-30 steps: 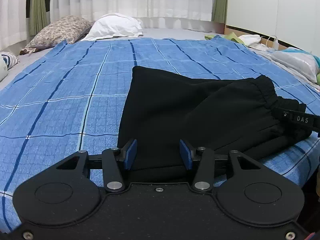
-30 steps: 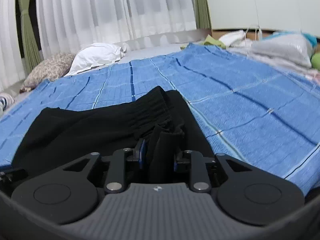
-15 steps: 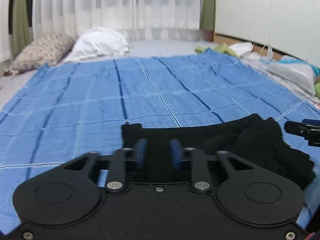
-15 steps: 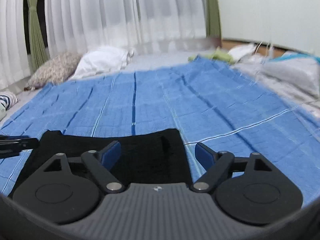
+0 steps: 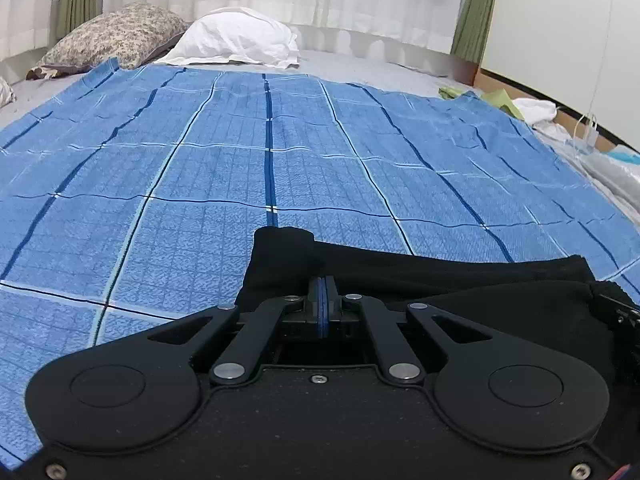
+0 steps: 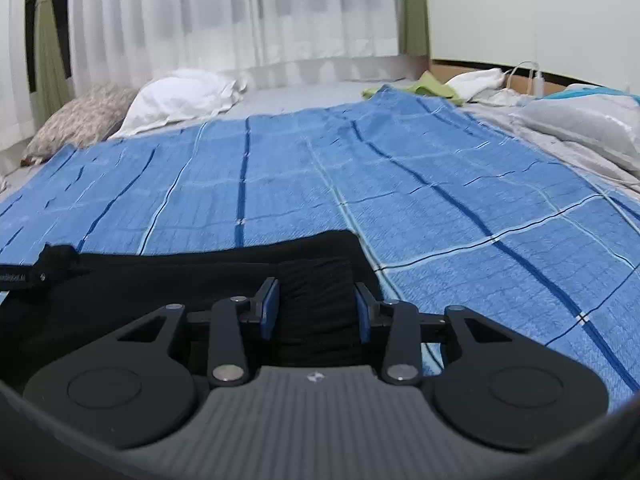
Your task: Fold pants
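Now the left hand-held gripper [image 5: 322,300] had closed completely, seemingly on no cloth, while the right hand-held gripper [image 6: 316,310], wide a moment earlier, had narrowed partway. The black pants [image 5: 460,280] lay folded near on the blue bedspread [image 5: 280,152].

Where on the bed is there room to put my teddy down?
The blue checked blanket lies bare between the black pants and the white pillow. It is crowded at the near edge, where both grippers meet the pants, and along the right side, with a plastic-wrapped bundle and loose cloths.
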Demonstrator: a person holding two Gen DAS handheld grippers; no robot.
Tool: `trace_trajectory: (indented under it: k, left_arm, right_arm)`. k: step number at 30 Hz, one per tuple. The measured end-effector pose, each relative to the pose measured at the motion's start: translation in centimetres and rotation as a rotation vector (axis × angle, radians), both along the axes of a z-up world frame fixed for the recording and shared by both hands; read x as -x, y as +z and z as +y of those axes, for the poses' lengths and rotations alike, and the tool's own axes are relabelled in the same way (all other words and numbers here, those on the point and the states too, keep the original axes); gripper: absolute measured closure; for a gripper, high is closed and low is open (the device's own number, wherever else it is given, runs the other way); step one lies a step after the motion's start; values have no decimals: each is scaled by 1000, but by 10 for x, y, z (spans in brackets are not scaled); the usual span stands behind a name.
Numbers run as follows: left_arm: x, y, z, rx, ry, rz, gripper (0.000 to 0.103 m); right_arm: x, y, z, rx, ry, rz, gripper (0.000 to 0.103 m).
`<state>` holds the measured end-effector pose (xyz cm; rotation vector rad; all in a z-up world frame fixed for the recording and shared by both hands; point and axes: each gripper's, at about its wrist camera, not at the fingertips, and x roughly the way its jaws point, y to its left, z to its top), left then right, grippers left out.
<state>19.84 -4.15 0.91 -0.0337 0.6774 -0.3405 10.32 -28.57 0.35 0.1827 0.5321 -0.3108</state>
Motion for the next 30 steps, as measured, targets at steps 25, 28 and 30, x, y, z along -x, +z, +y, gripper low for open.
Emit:
trace_trajectory:
  k: [25, 28, 30]
  left_arm:
    - [21, 50, 2, -66, -85, -50, 88]
    - [15, 42, -4, -106, -130, 19, 88]
    - [14, 31, -8, -131, -139, 42, 88]
  right_arm:
    - [21, 18, 29, 218, -35, -69, 13]
    - [33, 25, 56, 178, 112, -98, 13]
    - [36, 23, 74, 103, 223, -94, 16]
